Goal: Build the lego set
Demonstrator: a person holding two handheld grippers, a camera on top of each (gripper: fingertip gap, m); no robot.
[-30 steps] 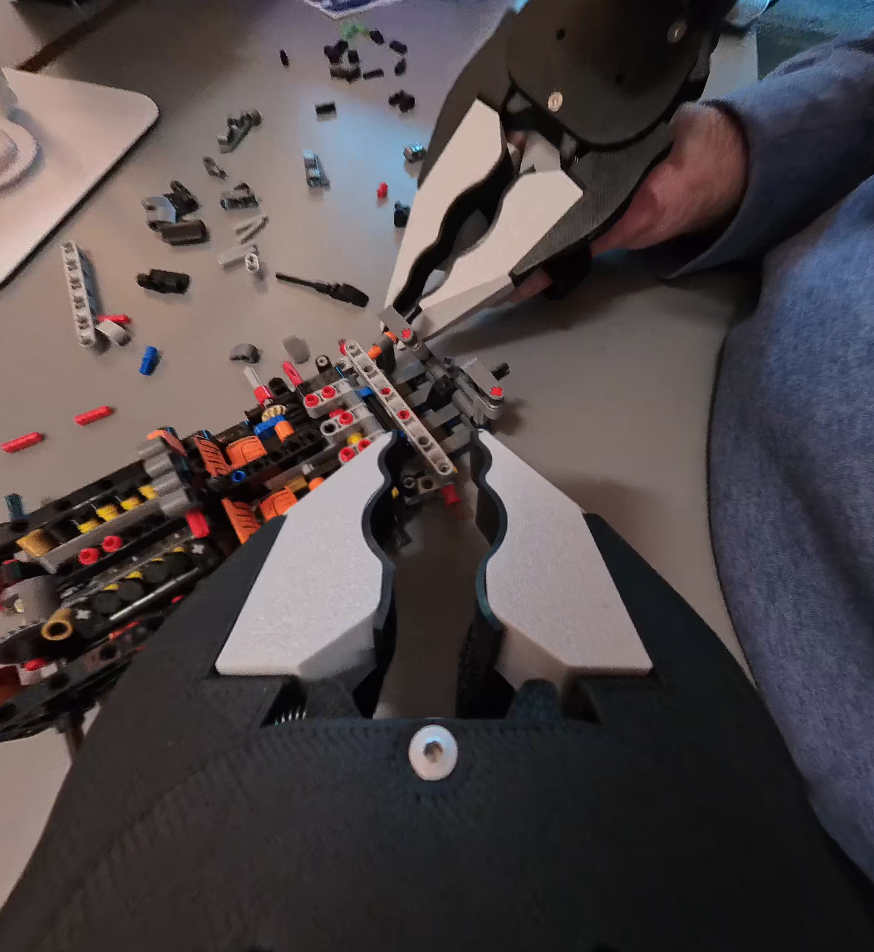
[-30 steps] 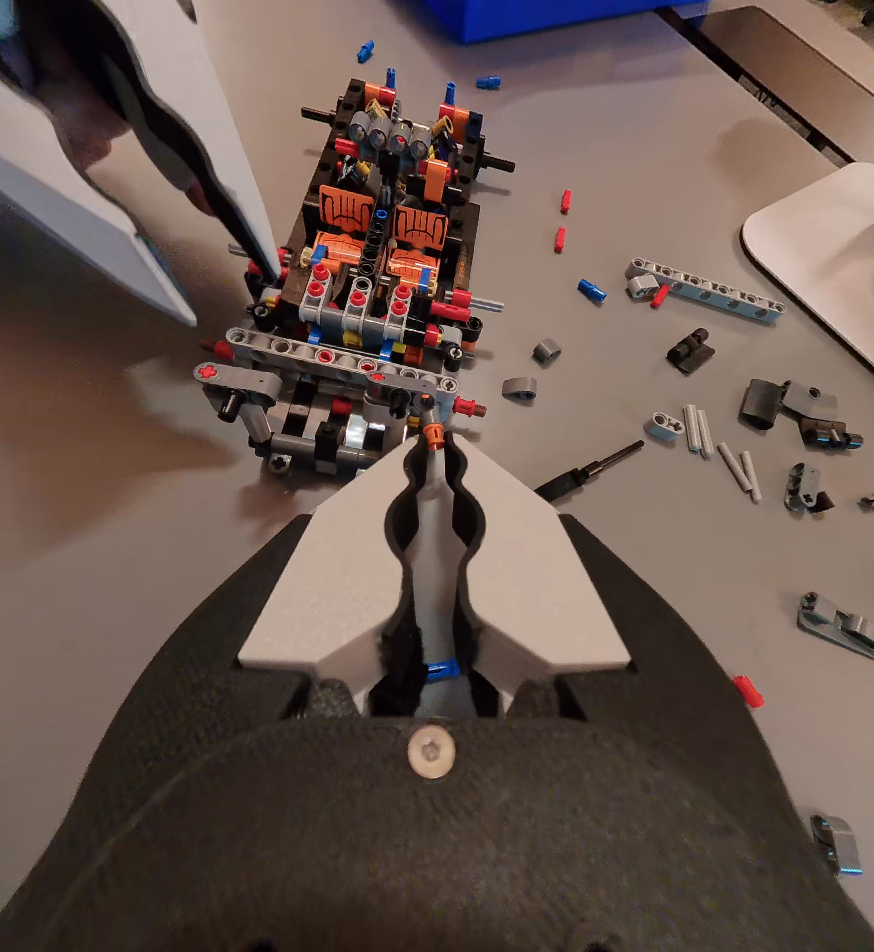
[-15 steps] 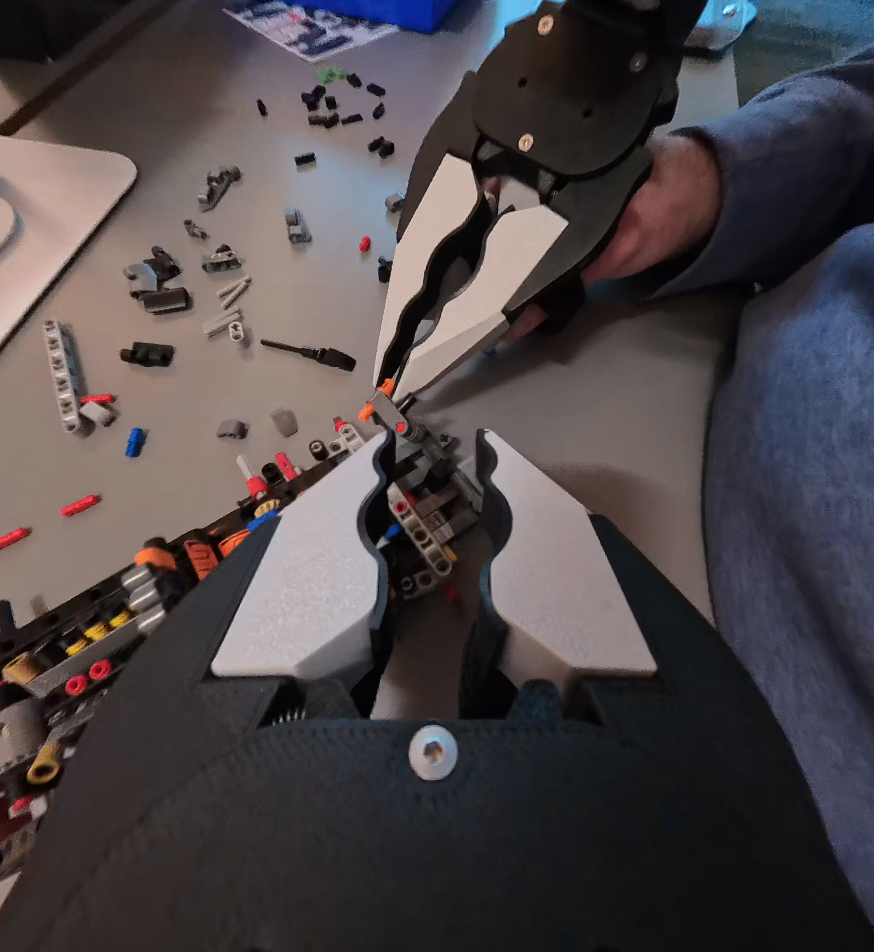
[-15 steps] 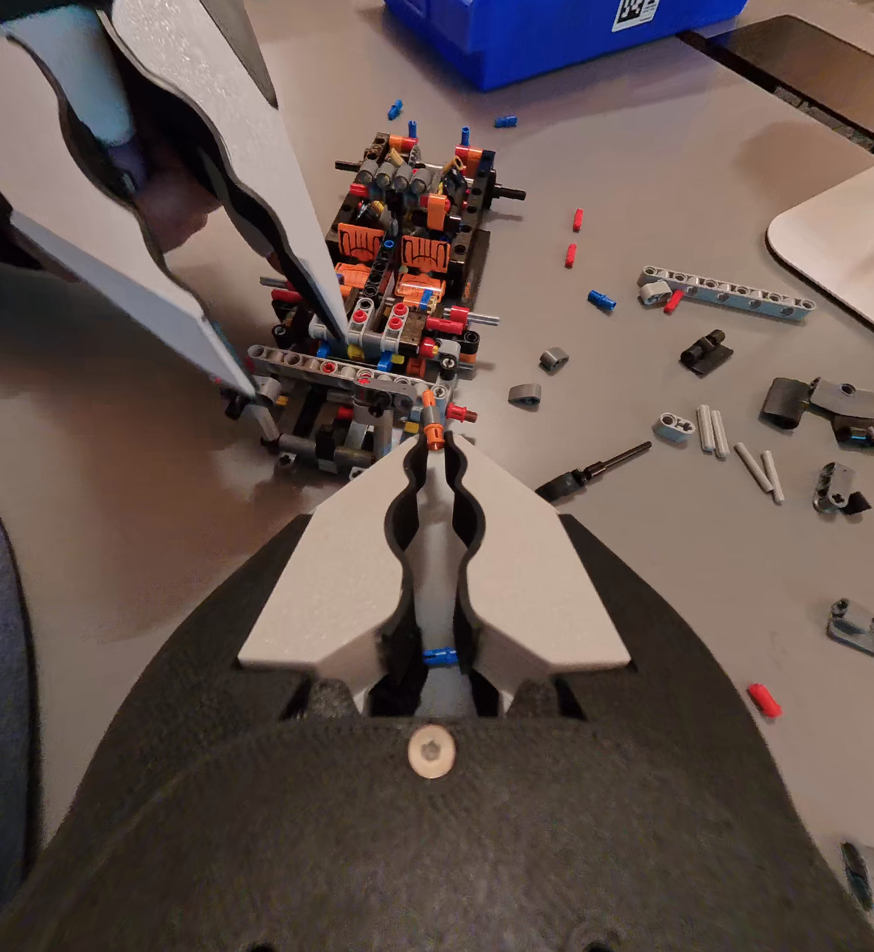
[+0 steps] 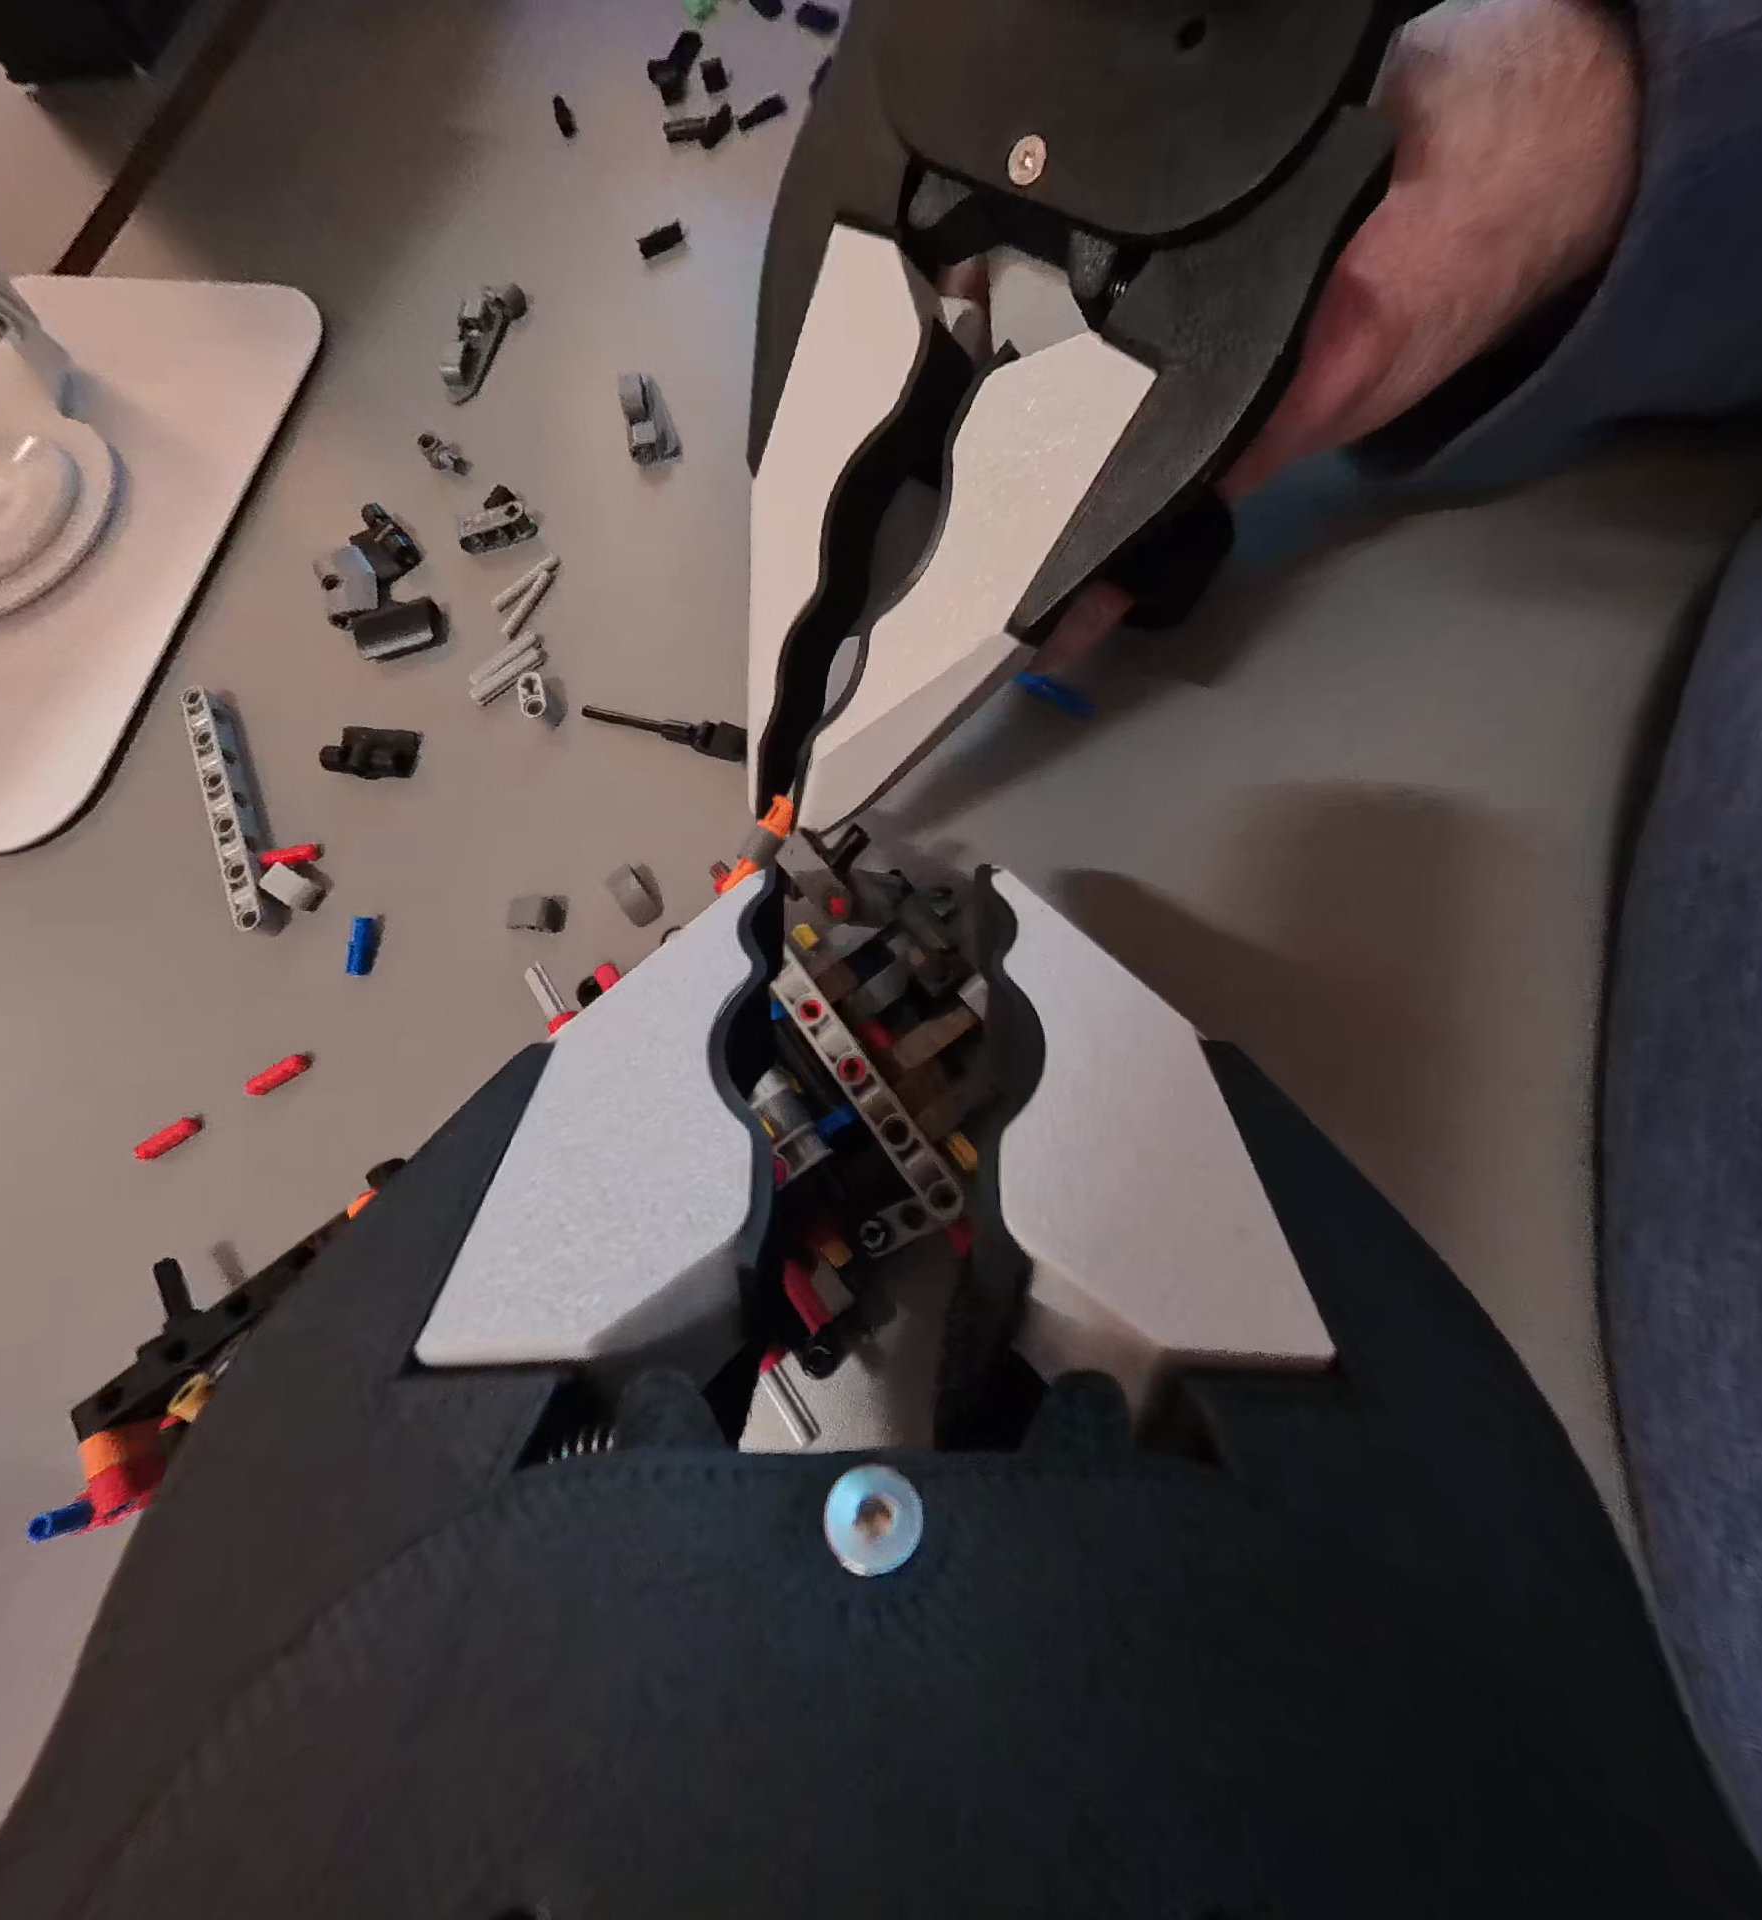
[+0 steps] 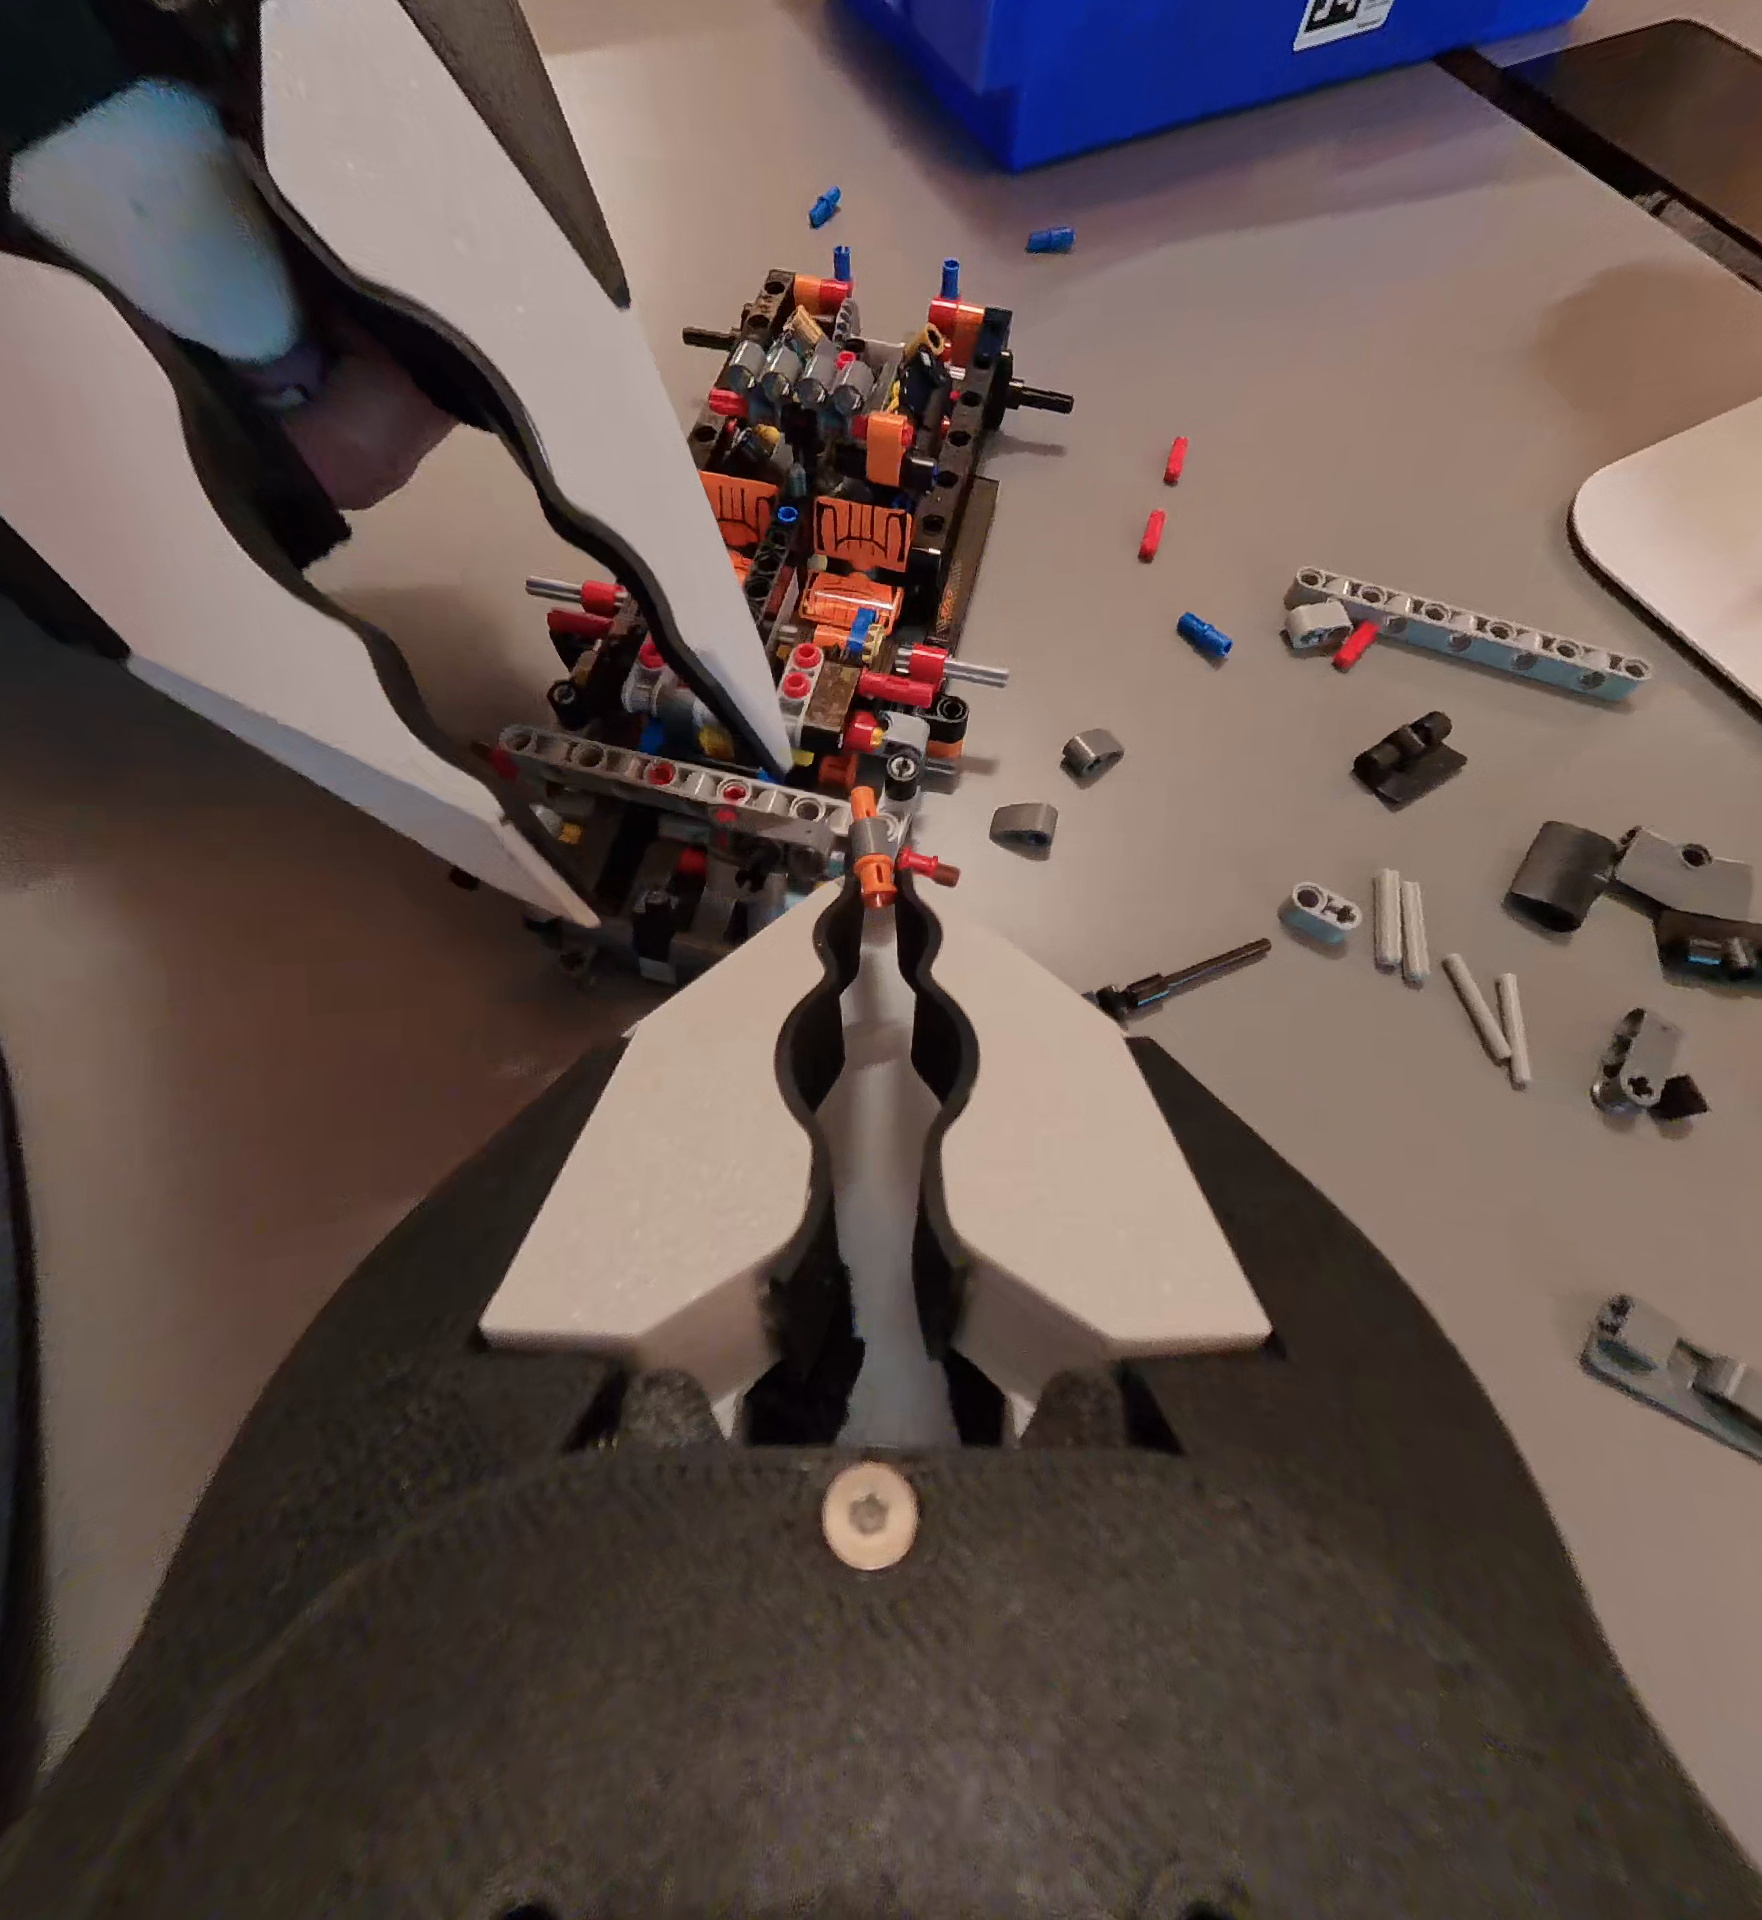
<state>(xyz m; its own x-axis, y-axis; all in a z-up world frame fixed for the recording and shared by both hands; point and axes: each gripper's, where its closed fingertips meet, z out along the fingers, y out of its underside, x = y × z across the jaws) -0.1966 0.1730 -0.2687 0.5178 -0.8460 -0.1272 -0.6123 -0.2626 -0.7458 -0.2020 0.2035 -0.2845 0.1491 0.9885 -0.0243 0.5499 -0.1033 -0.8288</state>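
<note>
The Technic chassis (image 6: 835, 540) rests on the grey table (image 6: 1272, 1143). The left gripper (image 5: 882, 894), jaws parted, straddles its front end. The right gripper (image 6: 875, 902), jaws closed, pinches the orange-collared pin (image 6: 872, 862) at the front beam (image 6: 669, 774). Step in hand: pin insertion; next, align and press.

Lego chassis (image 6: 835, 540) on table (image 6: 1272, 343), loose parts (image 6: 1469, 629) right, bin (image 6: 1168, 62) seemingly behind
</note>
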